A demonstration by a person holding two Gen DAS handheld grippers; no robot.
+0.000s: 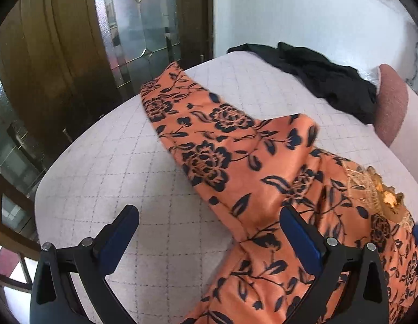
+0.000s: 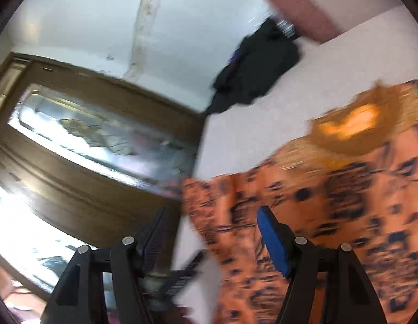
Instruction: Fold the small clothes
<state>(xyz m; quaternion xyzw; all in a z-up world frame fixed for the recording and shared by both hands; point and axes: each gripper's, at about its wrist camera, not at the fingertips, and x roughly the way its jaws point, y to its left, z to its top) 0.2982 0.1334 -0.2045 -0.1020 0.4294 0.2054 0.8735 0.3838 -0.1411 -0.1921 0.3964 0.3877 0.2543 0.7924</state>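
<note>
An orange garment (image 1: 236,148) with a dark flower print lies spread on the white quilted mattress (image 1: 127,162), one sleeve stretched to the far left and a gold embroidered neckline (image 1: 371,189) at the right. My left gripper (image 1: 209,216) hovers open over the garment's lower left edge; its right finger (image 1: 298,229) is above the cloth and its left finger above bare mattress. The right wrist view is motion-blurred. There my right gripper (image 2: 213,216) stands open over the same garment (image 2: 330,202), near its edge, with the neckline (image 2: 352,124) beyond it. No pads press on cloth.
A crumpled black garment (image 1: 330,81) (image 2: 257,73) lies at the far side of the mattress beside a pink pillow (image 1: 392,105) (image 2: 298,5). A wooden door with patterned glass (image 1: 127,27) (image 2: 100,135) stands past the mattress's left edge. A white wall is behind.
</note>
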